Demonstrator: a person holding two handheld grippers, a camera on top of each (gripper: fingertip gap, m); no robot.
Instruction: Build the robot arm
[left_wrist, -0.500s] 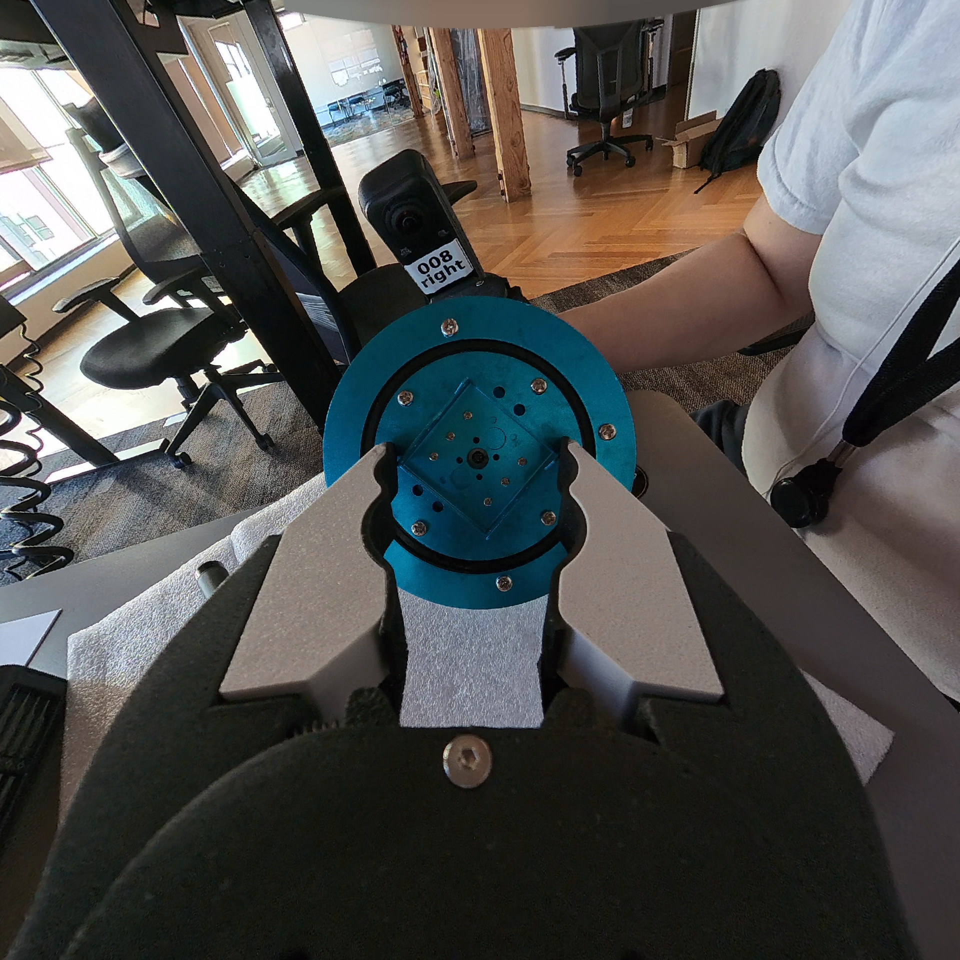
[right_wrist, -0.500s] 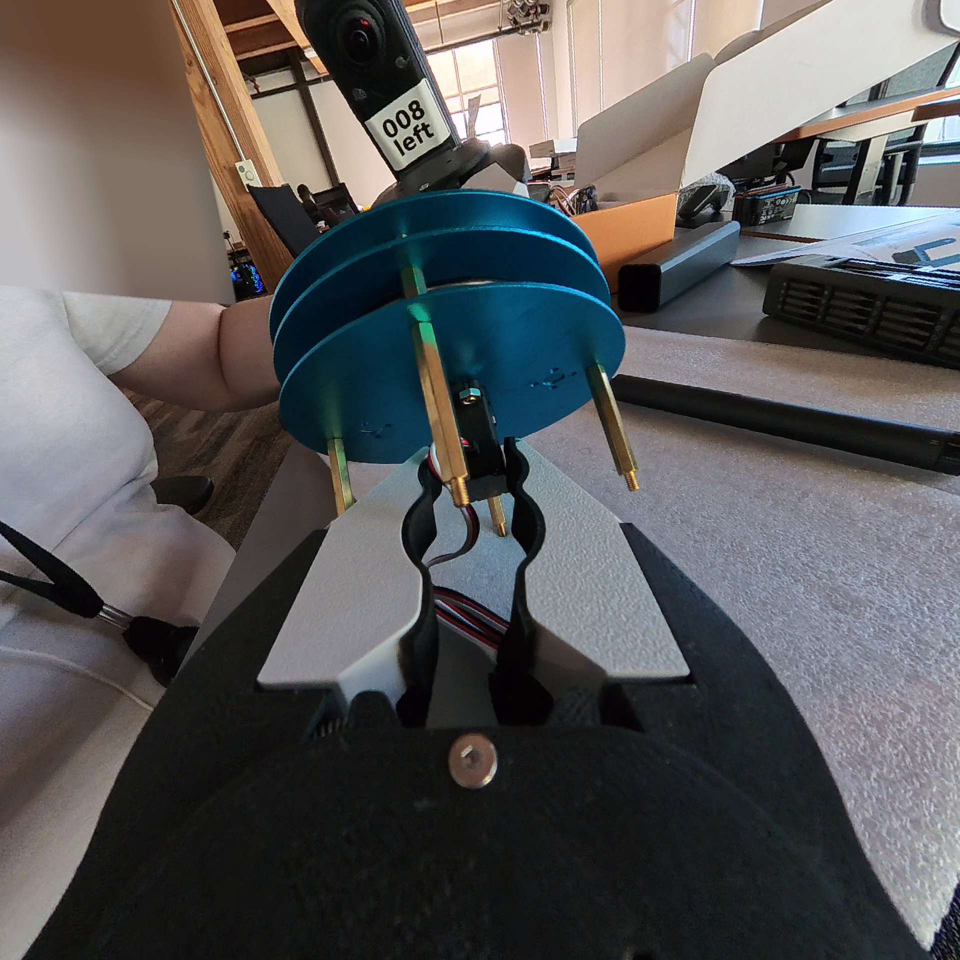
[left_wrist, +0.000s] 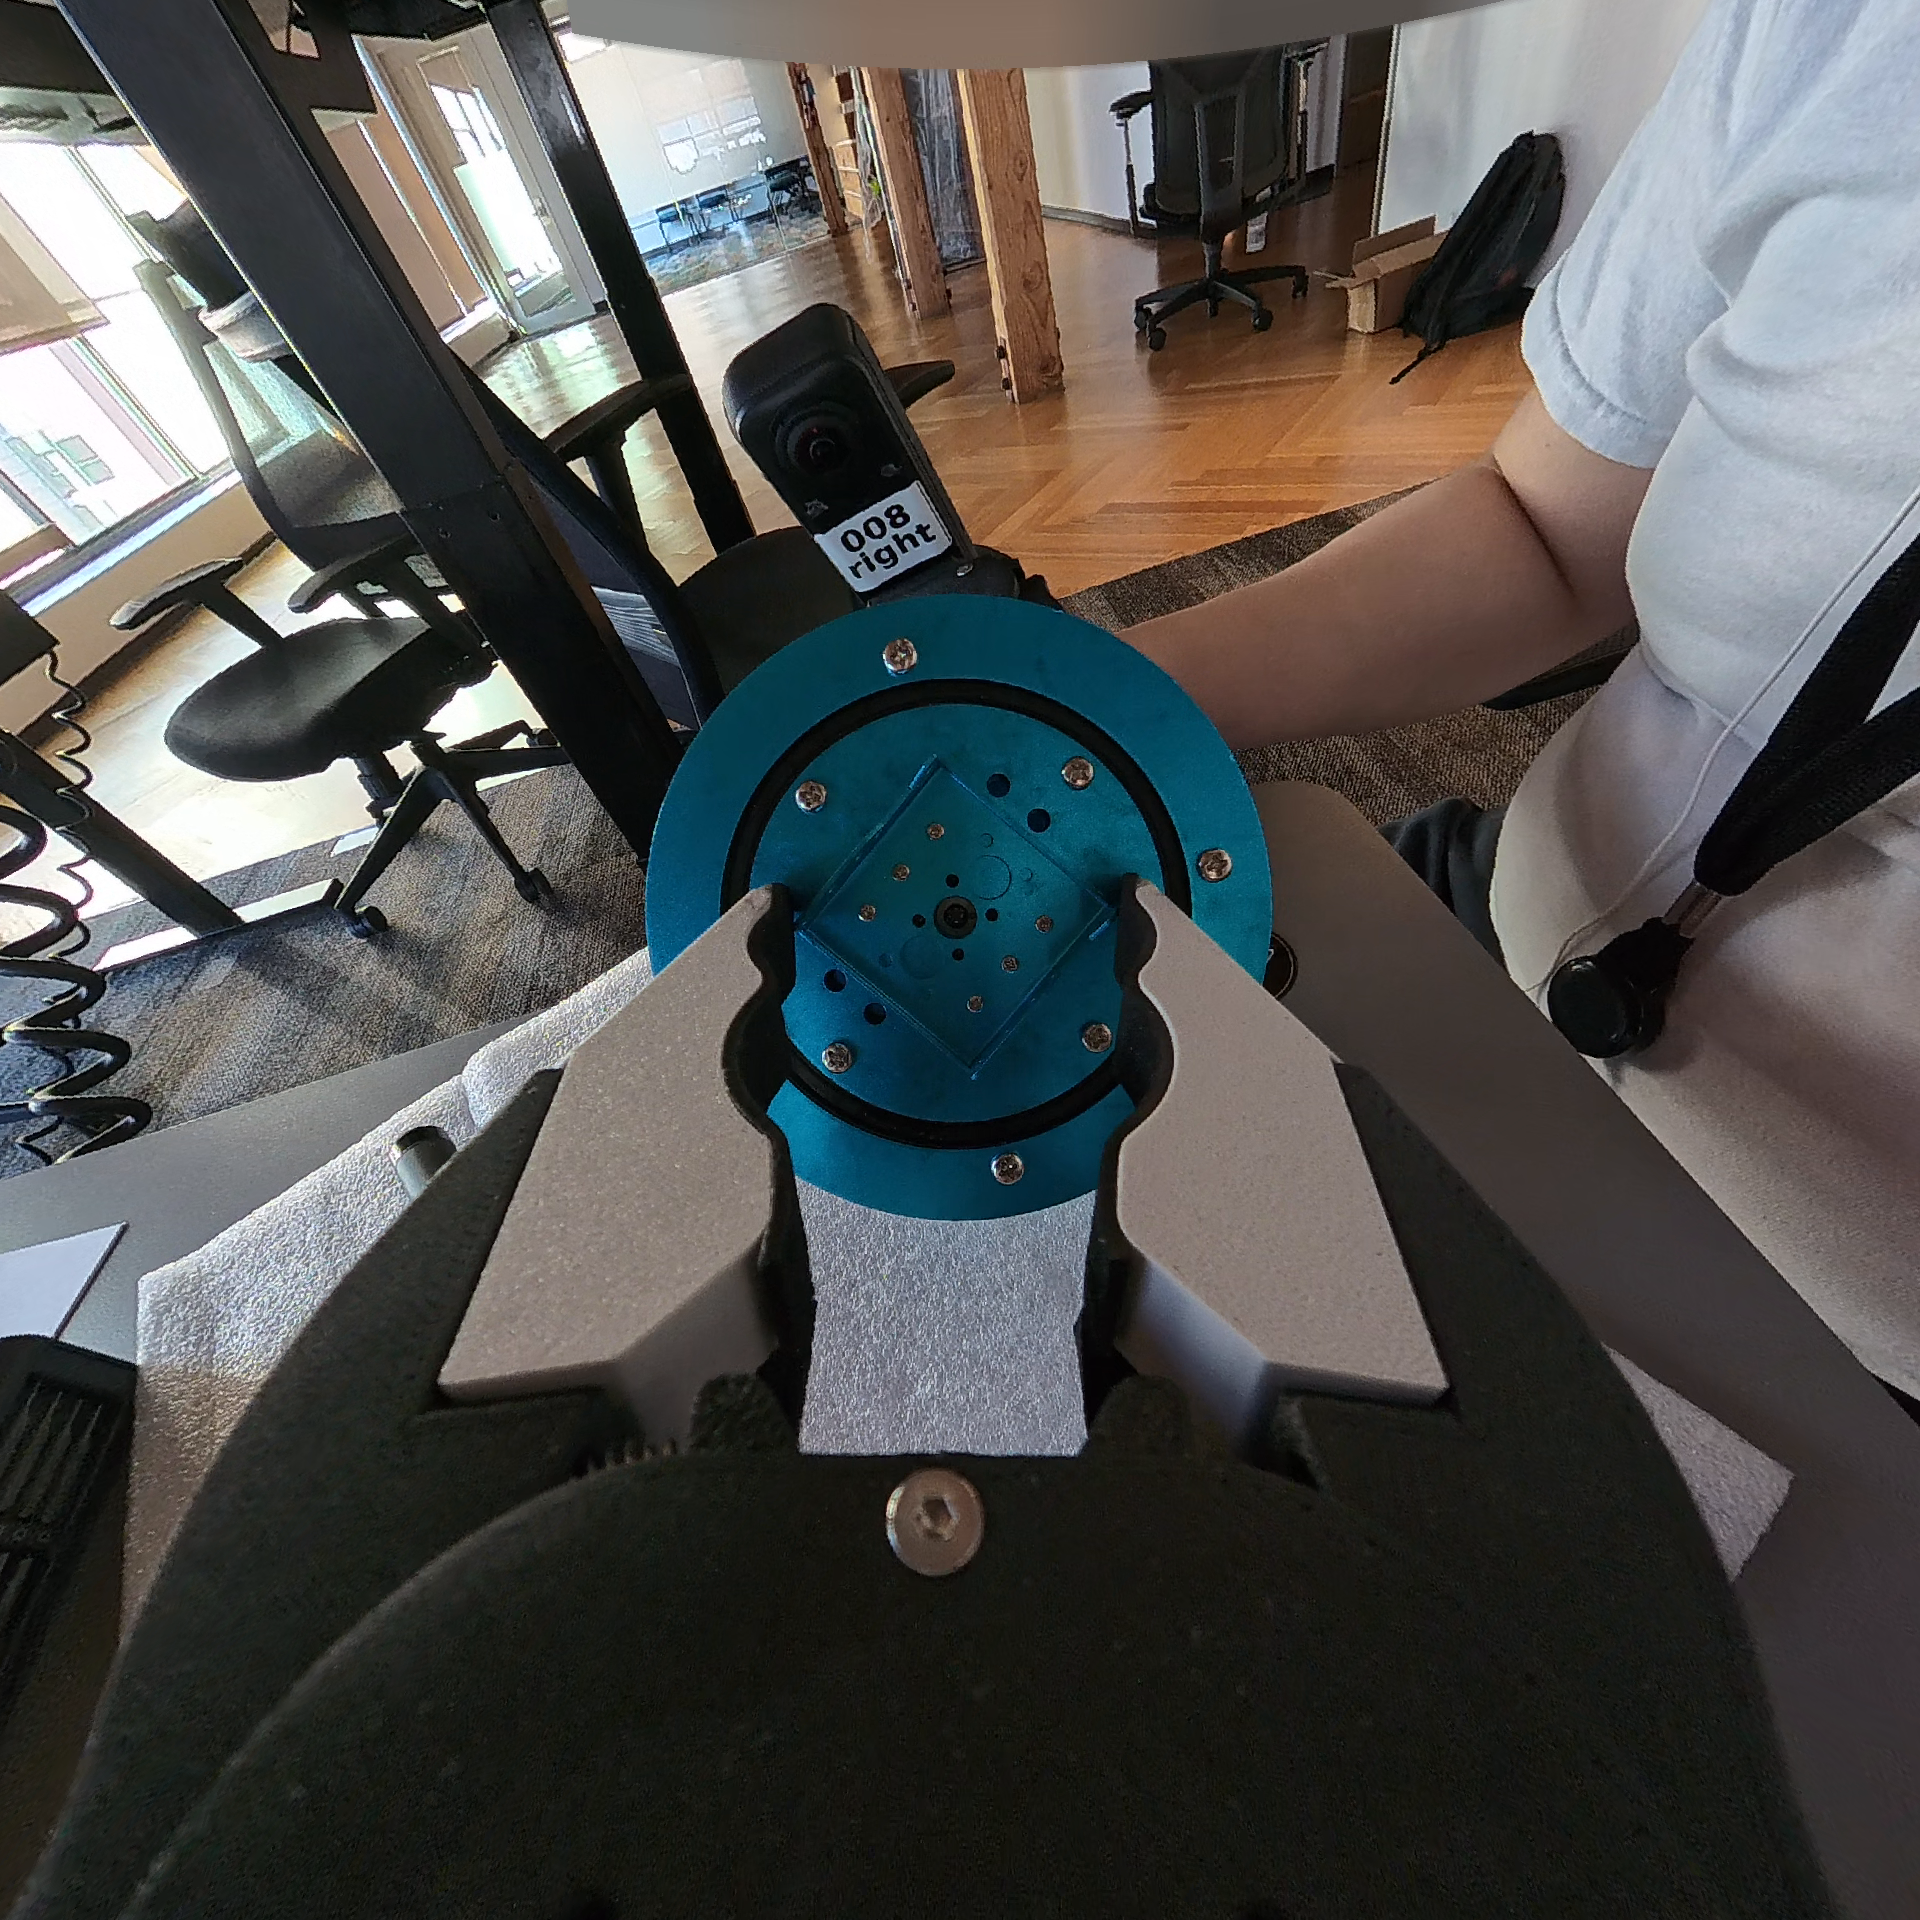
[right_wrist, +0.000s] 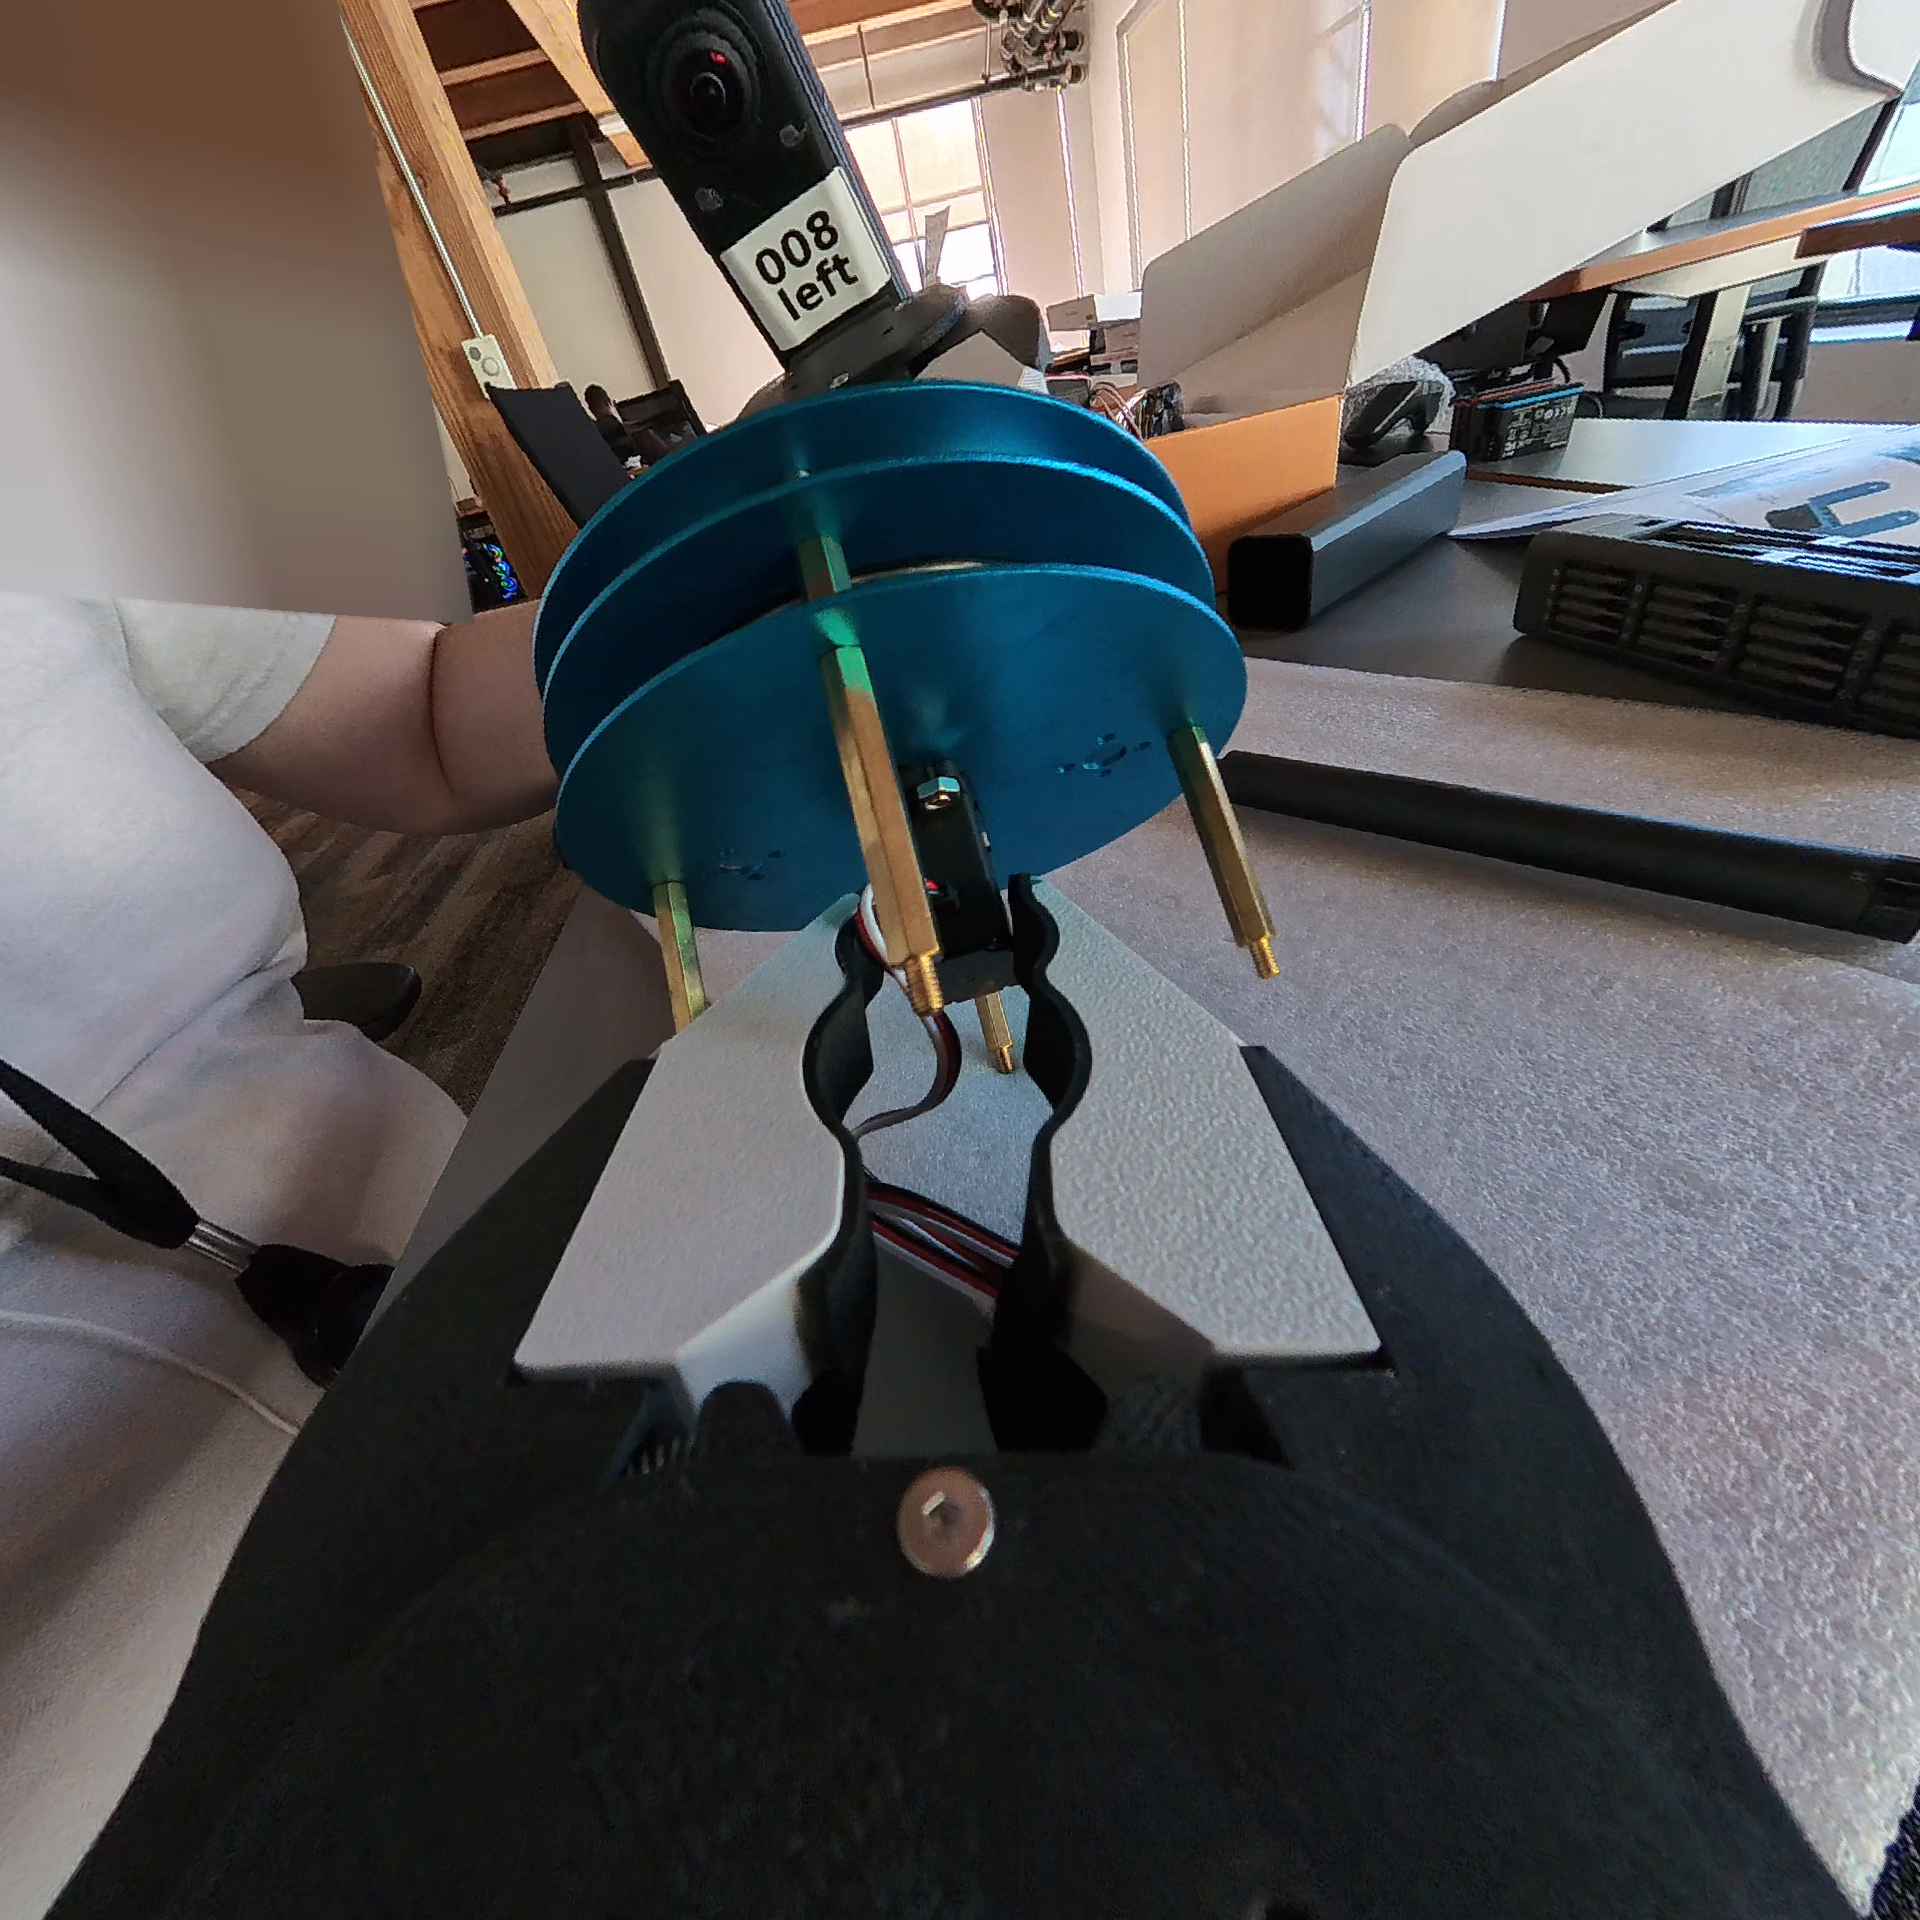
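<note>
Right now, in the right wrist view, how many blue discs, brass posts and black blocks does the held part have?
Blue discs: 3
Brass posts: 4
Black block: 1
Total: 8

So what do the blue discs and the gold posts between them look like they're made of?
Blue discs: likely anodized aluminium, going by the even matte metallic sheen and thin, crisp edges. Gold posts: probably brass standoffs, with hexagonal bodies, a polished yellow shine and threaded tips.
</note>
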